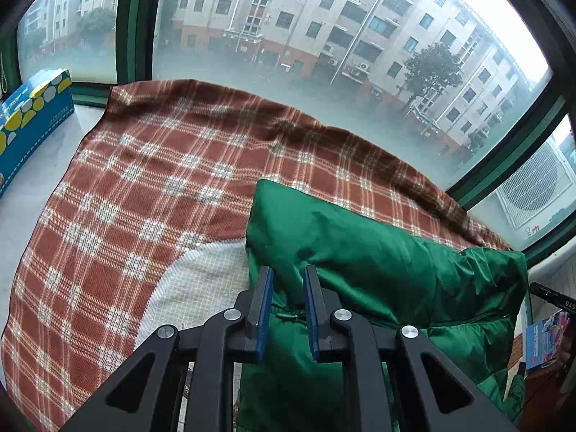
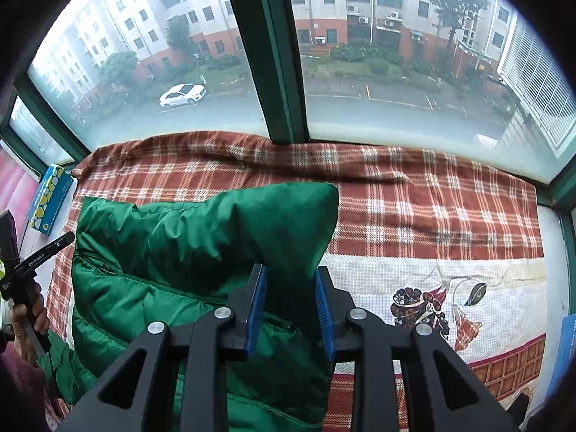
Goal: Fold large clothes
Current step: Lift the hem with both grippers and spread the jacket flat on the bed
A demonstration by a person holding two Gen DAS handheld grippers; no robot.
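Observation:
A green puffer jacket (image 1: 360, 252) lies on a red plaid blanket (image 1: 144, 180) by the window. In the left wrist view my left gripper (image 1: 288, 288) is shut on a raised edge of the jacket, with green fabric filling the narrow gap between the blue pads. In the right wrist view my right gripper (image 2: 291, 288) is shut on the other end of the same lifted edge of the jacket (image 2: 180, 244), which stands up in a peak above the plaid blanket (image 2: 432, 208). A hand (image 2: 28, 320) holding the left tool shows at the far left.
A blue tissue box (image 1: 32, 115) sits on the white sill at the left, also the box (image 2: 50, 194) in the right view. A green window post (image 2: 273, 54) rises behind the blanket. A white floral cloth (image 2: 450, 298) lies under the blanket at right.

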